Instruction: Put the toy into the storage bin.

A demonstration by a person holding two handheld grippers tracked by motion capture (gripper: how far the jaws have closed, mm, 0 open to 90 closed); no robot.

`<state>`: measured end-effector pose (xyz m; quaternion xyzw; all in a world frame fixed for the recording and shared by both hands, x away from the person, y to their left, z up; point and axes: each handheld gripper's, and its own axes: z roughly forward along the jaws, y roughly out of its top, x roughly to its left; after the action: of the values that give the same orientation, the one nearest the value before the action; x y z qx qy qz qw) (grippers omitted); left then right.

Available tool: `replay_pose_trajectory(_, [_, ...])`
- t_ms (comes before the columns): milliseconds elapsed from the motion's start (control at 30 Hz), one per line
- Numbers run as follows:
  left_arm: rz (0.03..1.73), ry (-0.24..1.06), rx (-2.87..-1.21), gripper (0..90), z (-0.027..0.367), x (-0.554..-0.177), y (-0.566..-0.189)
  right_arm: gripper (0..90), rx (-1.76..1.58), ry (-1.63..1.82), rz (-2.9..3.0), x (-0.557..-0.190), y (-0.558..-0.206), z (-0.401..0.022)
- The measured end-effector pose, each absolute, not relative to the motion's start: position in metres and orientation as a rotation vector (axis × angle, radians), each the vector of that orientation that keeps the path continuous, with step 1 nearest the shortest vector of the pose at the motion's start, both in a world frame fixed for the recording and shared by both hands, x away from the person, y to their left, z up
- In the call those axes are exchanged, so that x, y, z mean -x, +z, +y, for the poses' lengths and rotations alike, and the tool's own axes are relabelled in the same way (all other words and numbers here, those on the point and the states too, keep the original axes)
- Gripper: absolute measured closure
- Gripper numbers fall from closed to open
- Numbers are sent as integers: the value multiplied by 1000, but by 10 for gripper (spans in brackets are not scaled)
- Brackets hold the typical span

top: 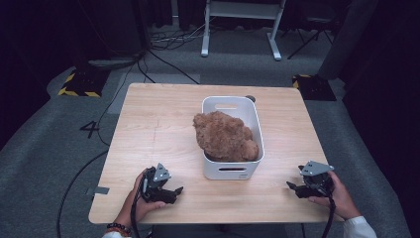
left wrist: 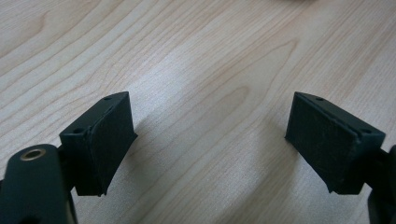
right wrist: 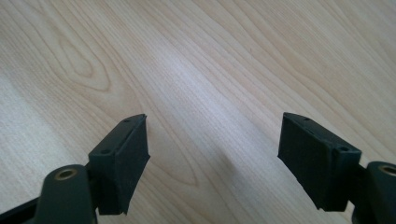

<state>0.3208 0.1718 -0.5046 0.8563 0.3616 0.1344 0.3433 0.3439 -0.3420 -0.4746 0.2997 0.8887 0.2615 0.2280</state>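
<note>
A white bin (top: 232, 168) stands mid-table (top: 158, 129), long axis running away from me, a brown plush (top: 225, 136) heaped inside. My left fingers (top: 174, 190) and right fingers (top: 293, 187) gape empty, flanking its near end

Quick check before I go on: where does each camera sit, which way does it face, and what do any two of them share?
High view: above the person's side, facing forward and down on the table, white bin and brown plush; both hands show, with left claw and right claw.
Left gripper view: on the left claw, facing bare wood between open jaws.
Right gripper view: on the right claw, likewise.
Shared: all show the tabletop.
</note>
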Motion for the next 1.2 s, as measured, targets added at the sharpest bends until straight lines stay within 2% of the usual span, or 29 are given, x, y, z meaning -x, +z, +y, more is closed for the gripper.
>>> replay_pose_trajectory(833, [943,348,-2223,154,172,-321,-505,241,-974,875,2413,-331,-493,-383])
replay_pose_trajectory(1200, [943,350,-2223,153,172,-321,-505,166,-1085,1028,2366,-333,-504,-402])
